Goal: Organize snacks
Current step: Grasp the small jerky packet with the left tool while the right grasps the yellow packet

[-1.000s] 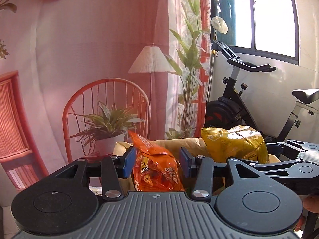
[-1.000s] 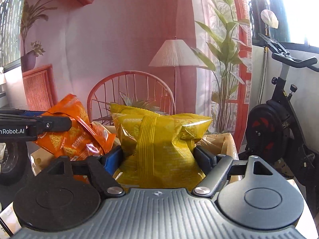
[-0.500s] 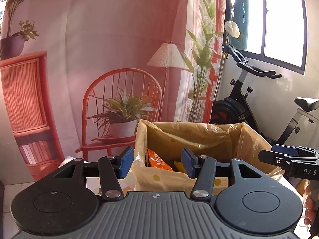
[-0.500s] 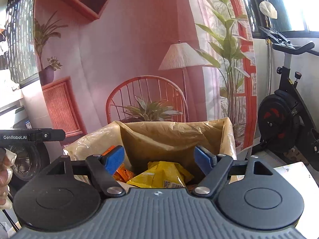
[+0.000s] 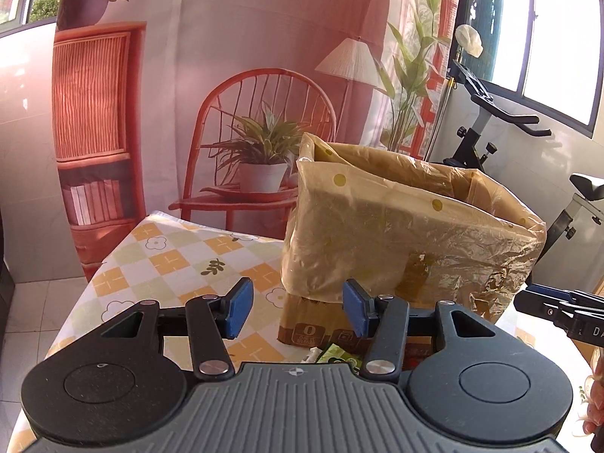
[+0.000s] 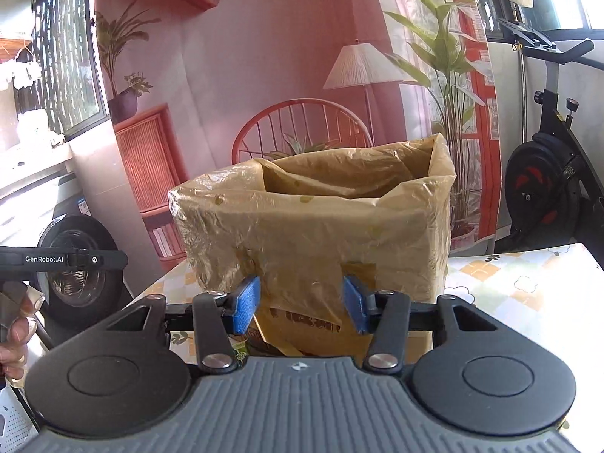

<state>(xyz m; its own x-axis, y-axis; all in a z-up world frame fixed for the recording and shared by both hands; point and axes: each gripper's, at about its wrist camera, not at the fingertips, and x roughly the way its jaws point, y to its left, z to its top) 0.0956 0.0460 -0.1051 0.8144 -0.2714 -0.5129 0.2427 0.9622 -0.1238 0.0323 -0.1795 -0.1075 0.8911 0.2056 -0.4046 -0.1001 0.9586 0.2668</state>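
A cardboard box lined with a yellowish plastic bag [image 5: 407, 234] stands on the patterned tablecloth [image 5: 158, 260]; it also shows in the right wrist view [image 6: 321, 234]. Its inside is hidden from both views, so no snack bags in it show. My left gripper [image 5: 296, 311] is open and empty, low in front of the box's left part. My right gripper [image 6: 300, 304] is open and empty, close in front of the box. A green snack packet [image 5: 336, 355] peeks out on the table under the left gripper.
An exercise bike [image 6: 555, 173] stands right of the table. A printed backdrop with a red chair [image 5: 260, 132] hangs behind. A washing machine [image 6: 75, 260] is at the left. The left gripper's side [image 6: 64, 259] shows in the right wrist view.
Both grippers let go of their snack bags into the box, the orange from the left, the yellow from the right, then pulled back and dropped lower. The box's inside is now out of sight.
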